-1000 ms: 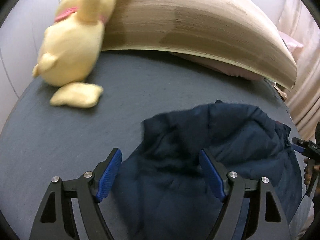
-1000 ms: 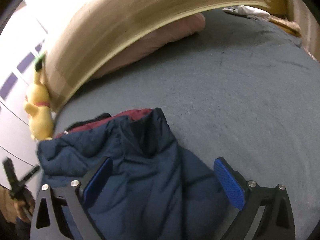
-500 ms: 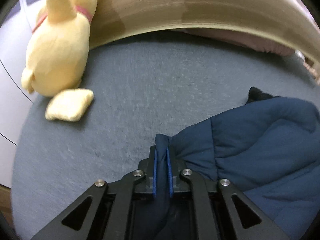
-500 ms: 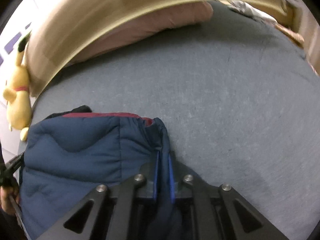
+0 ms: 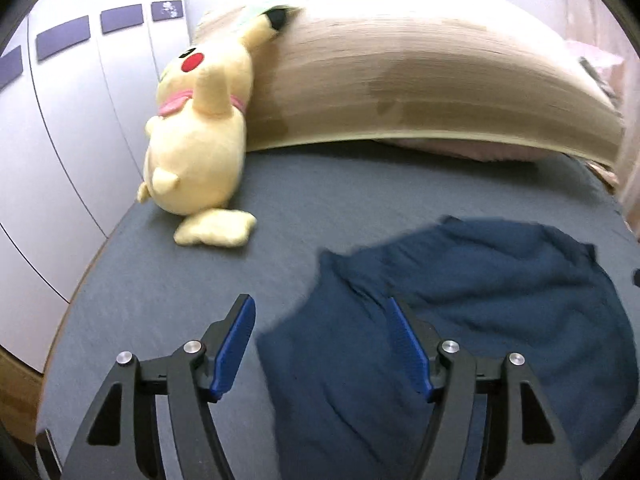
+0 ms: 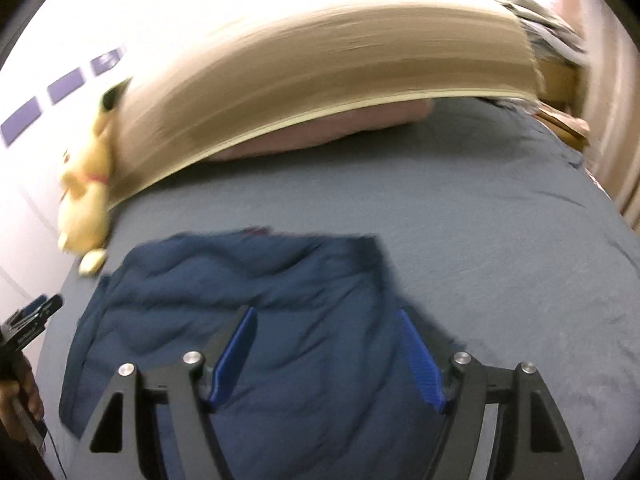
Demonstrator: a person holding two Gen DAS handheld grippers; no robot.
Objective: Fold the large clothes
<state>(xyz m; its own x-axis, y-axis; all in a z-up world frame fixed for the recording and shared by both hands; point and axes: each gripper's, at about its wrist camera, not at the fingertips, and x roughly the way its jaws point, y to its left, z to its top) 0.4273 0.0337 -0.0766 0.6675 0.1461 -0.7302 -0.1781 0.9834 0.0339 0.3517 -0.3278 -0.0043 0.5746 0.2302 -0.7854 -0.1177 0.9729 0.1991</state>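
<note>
A dark blue padded jacket [image 5: 480, 320] lies crumpled on the grey bed [image 5: 200, 280]. My left gripper [image 5: 320, 320] hangs above its left edge with jaws opening; the blue pads press on nothing, and the jacket lies below them. In the right wrist view the same jacket [image 6: 260, 300] spreads under my right gripper [image 6: 326, 332], whose jaws are opening too, with the cloth lying loose beneath them. A thin strip of red lining [image 6: 256, 233] shows at the jacket's far edge. The left gripper [image 6: 44, 308] appears at the left border there, held in a hand.
A yellow plush toy [image 5: 200, 140] leans against the wooden headboard [image 5: 420, 80] at the far left of the bed. A pink pillow [image 6: 328, 132] lies under the headboard. White cupboard doors [image 5: 60, 120] stand to the left. Bare grey sheet [image 6: 500, 220] stretches to the right of the jacket.
Both grippers closed on the jacket's corners half a second ago, then let go and opened. Both have lifted and drawn back, and the jacket has dropped onto the bed.
</note>
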